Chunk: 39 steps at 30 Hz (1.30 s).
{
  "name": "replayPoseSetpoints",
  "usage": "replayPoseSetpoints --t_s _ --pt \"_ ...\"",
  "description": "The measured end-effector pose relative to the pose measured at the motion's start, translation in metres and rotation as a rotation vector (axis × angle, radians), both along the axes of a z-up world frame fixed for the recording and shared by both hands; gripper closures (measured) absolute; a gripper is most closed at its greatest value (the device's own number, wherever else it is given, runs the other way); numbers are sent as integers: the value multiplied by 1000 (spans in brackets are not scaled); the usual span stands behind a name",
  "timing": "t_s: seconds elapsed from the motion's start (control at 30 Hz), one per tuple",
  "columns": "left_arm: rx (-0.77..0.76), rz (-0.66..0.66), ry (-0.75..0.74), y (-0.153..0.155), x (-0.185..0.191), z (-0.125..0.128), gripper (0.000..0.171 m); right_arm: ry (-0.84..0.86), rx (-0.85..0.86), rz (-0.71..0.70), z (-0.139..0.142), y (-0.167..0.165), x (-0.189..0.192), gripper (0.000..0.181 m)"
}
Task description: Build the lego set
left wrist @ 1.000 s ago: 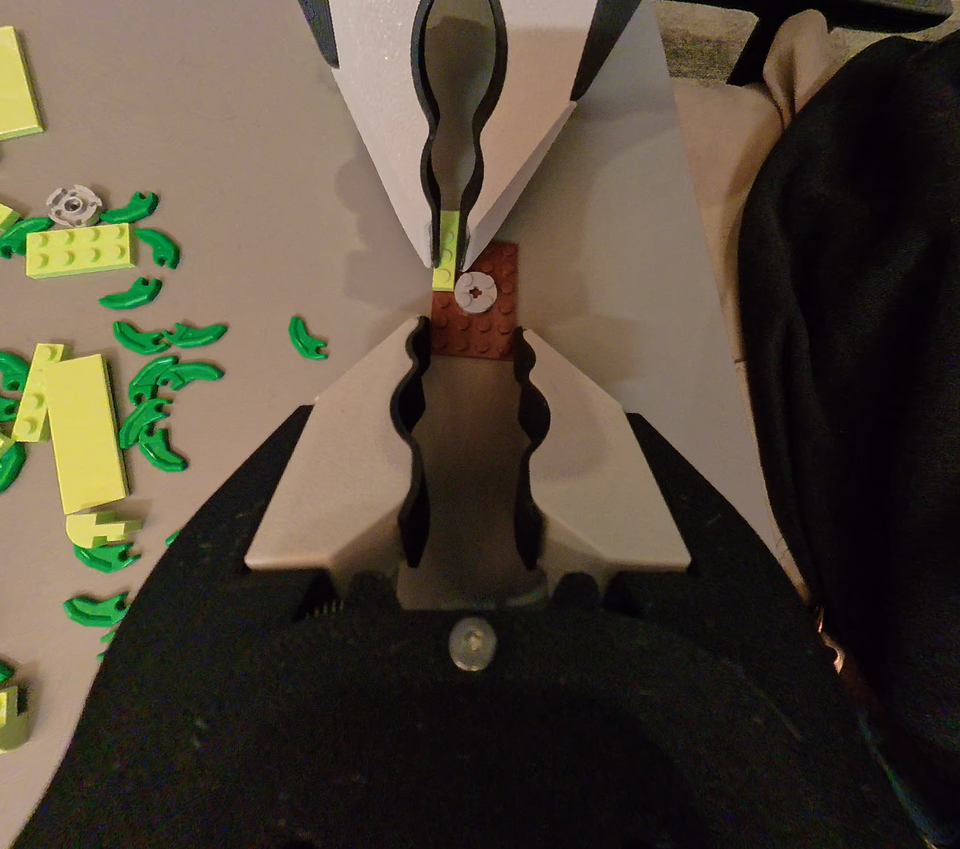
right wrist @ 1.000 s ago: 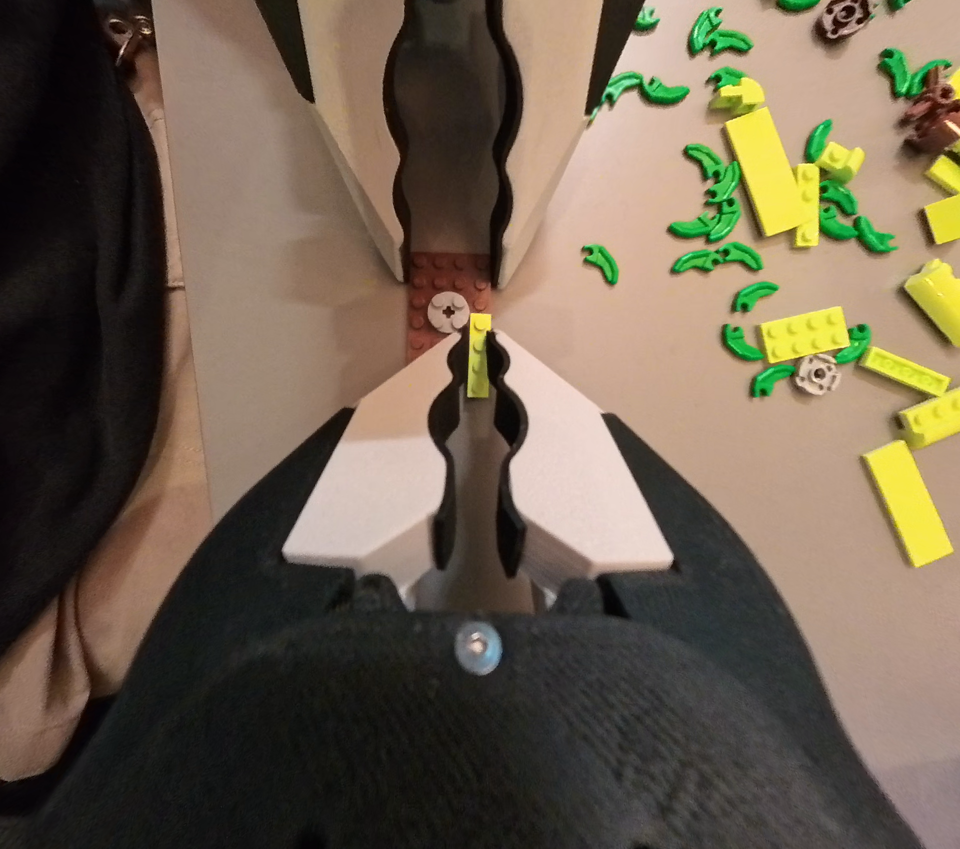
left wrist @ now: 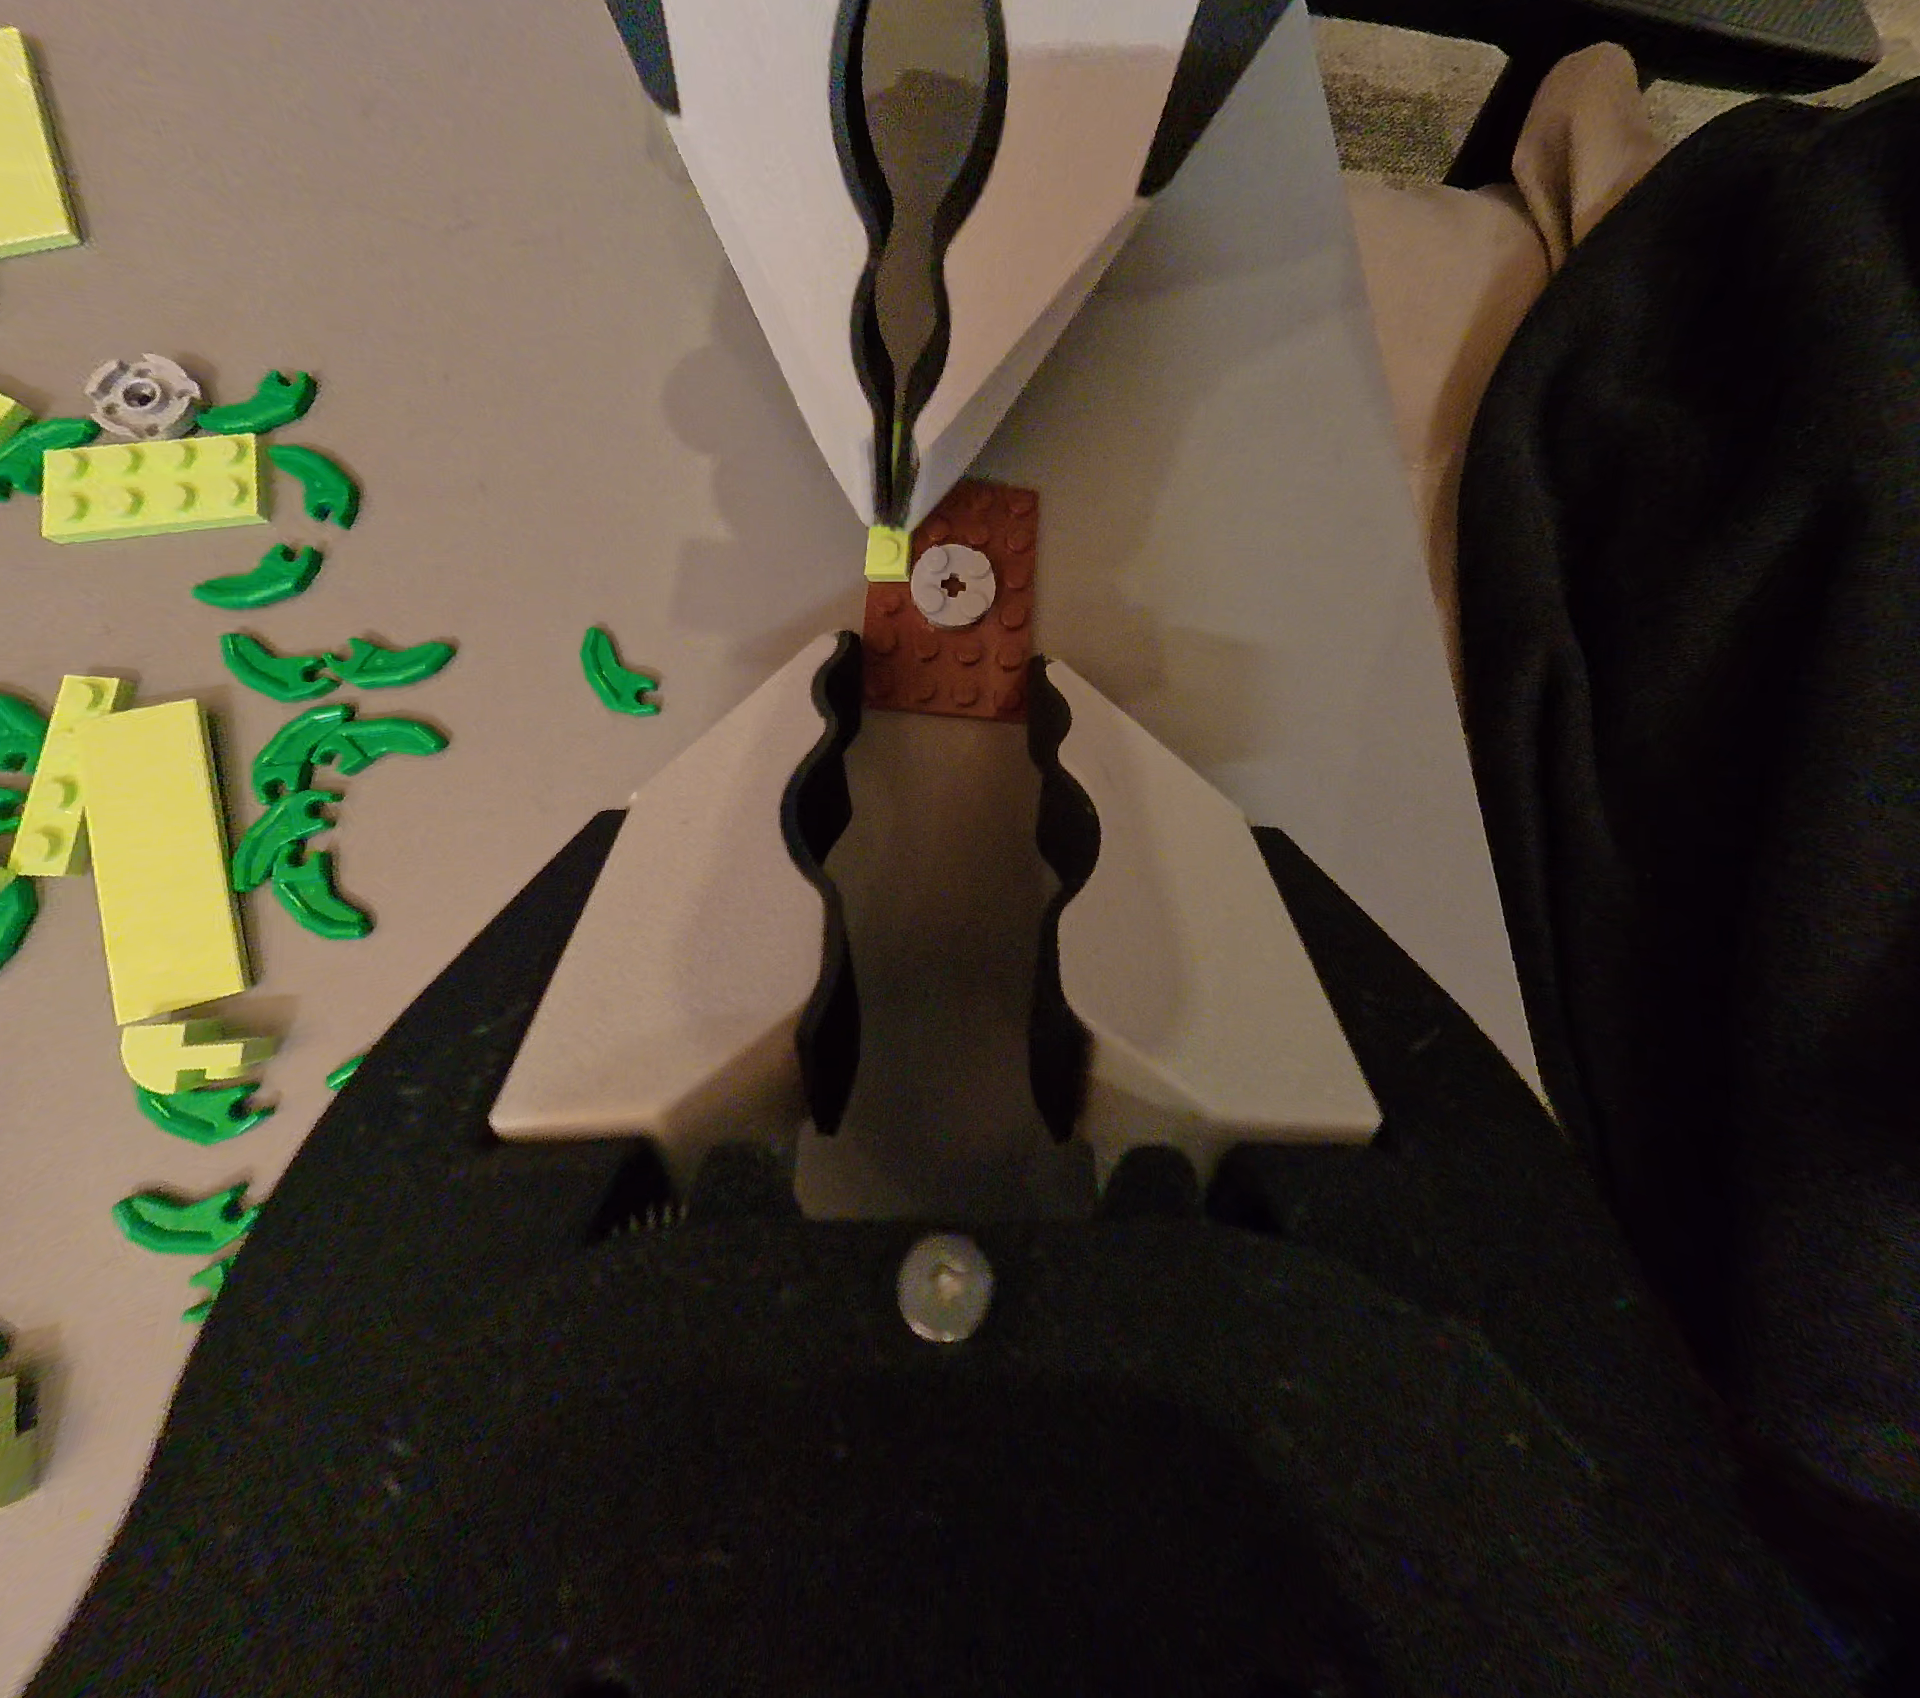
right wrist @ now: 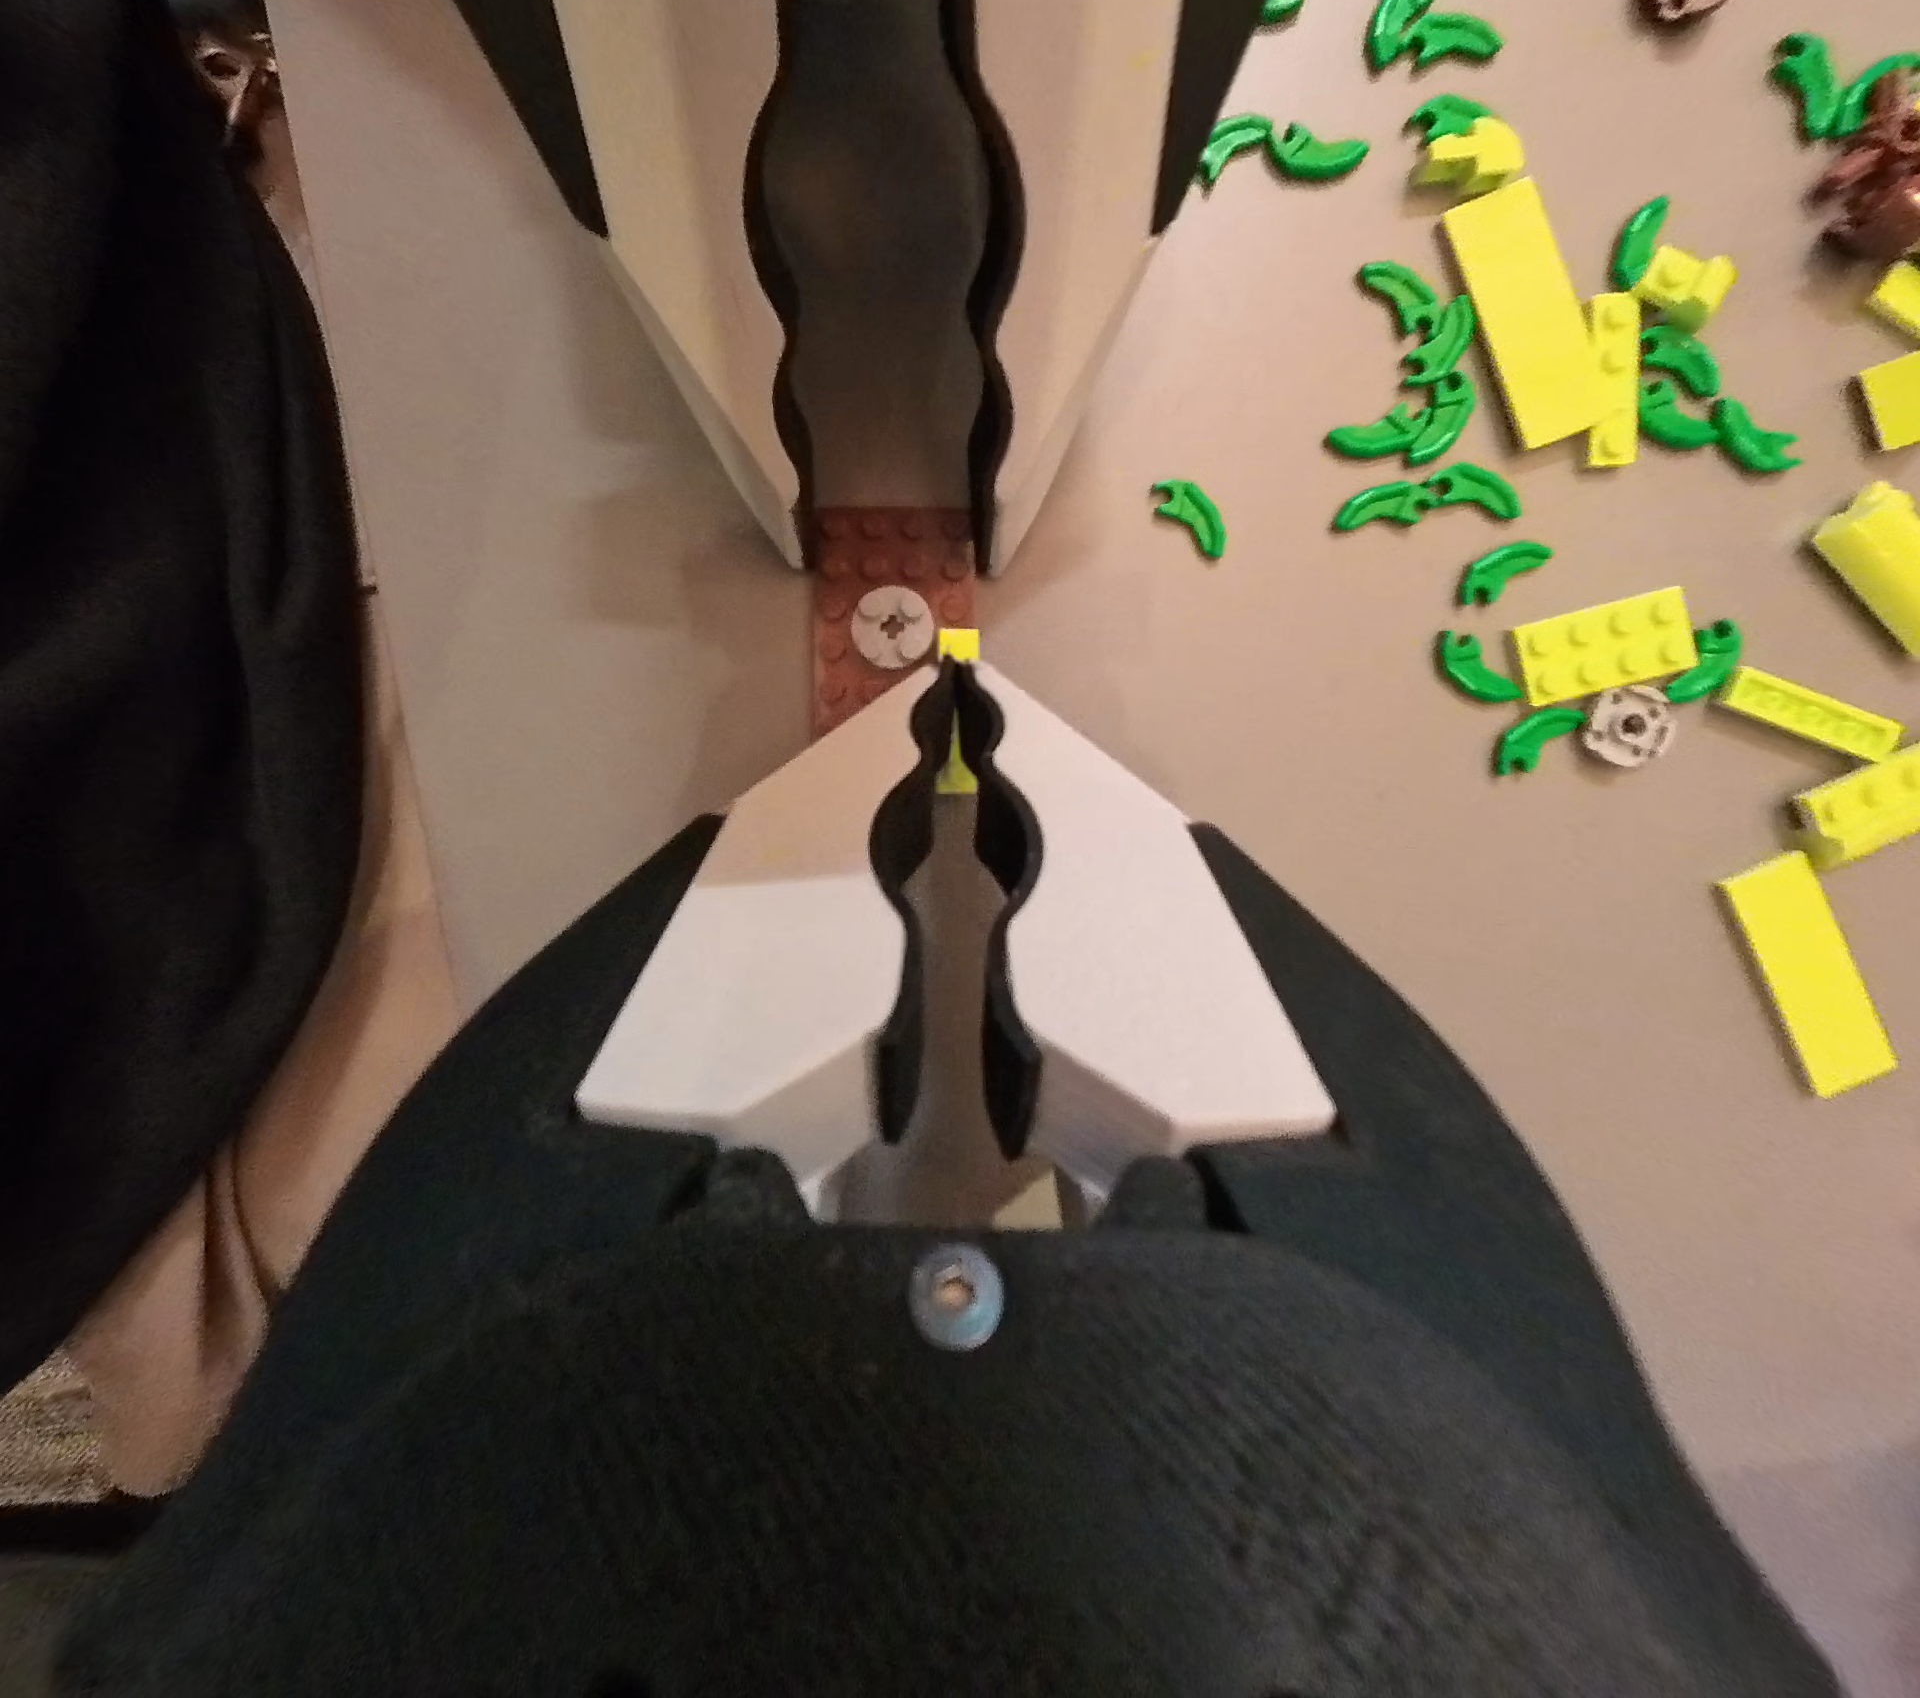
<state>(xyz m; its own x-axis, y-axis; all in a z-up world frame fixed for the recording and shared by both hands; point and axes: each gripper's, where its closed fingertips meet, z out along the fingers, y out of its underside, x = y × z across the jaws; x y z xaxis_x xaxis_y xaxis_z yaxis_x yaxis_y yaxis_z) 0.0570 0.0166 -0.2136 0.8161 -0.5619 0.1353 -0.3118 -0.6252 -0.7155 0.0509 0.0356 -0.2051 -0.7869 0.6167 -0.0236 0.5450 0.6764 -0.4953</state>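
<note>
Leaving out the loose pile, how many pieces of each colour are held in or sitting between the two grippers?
Brown: 1, the brown plate gripped by the left gripper
Grey: 1, the grey round plate on top of the brown plate
Lime: 1, the lime plate pinched in the right gripper
Total: 3

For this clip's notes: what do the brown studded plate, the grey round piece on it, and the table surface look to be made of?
Brown studded plate: moulded hard plastic, going by its even rows of studs and dull sheen. Grey round piece: likely the same plastic, smooth, with a crisp cross-shaped hole. Table: a flat, matte grey-beige top without grain, possibly laminate; the pictures leave that open.
</note>
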Motion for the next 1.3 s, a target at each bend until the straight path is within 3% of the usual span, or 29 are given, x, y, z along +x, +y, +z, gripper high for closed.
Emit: replayPoseSetpoints --t_s 0.8,0.97,1.13,1.3 --pt "-1 1 -1 0 -1 0 142 -40 15 -32 -4 -2 -1 181" --pt "2 8 6 1 -2 0 142 136 -105 -227 23 17 -21 181" --pt "-3 8 -3 1 -2 0 143 187 -106 -299 19 19 -4 181" --pt "-12 9 -26 1 -3 0 142 380 -176 -430 29 28 -13 181"
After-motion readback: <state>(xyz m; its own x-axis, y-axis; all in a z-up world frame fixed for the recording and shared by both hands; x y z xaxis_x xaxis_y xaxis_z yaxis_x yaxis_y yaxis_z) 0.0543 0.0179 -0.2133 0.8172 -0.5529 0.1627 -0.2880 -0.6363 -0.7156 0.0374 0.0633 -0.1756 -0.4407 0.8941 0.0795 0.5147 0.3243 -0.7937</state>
